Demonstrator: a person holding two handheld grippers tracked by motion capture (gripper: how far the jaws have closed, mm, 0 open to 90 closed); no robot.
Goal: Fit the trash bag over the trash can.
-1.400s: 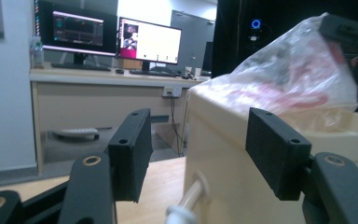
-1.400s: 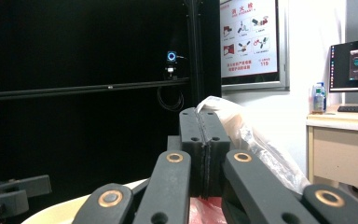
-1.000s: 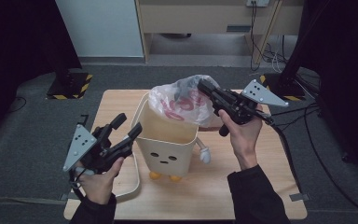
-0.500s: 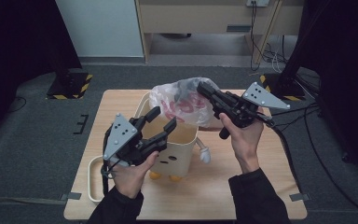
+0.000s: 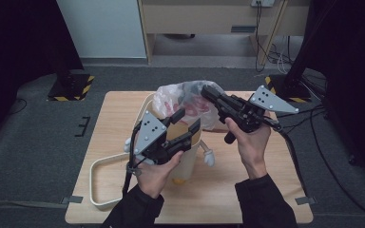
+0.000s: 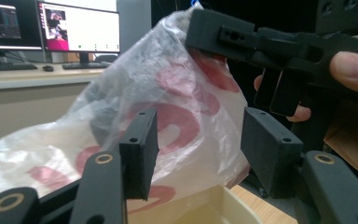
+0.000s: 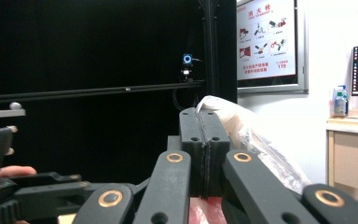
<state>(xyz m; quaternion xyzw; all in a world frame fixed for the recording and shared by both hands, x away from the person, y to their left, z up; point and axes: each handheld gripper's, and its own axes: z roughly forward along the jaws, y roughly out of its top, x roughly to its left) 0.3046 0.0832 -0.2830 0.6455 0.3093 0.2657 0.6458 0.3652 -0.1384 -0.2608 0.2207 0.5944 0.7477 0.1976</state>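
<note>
A clear plastic bag (image 5: 185,97) with red print bulges out of a cream bin (image 5: 190,154) at the table's middle. My right gripper (image 5: 206,90) comes in from the right and is shut on the bag's top edge. In the right gripper view its jaws (image 7: 204,154) press flat together, with the bag's film (image 7: 247,135) just behind them. My left gripper (image 5: 187,120) hovers over the bin's near side, pointing at the bag. Its jaws have just been closing but stand open, and the bag (image 6: 186,116) fills the gap beyond its fingertips (image 6: 140,149) without being pressed. The bin's rim (image 6: 223,203) lies below.
A cream hoop (image 5: 100,183) lies on the wooden table (image 5: 275,190) at the front left, partly over the edge. Cables trail off the table's right side. The floor is dark carpet, and desks with monitors (image 6: 79,28) stand farther off.
My left gripper has swung from the bin's left side to the right, over the bin's front and up to the bag. The right gripper and bag have stayed put.
</note>
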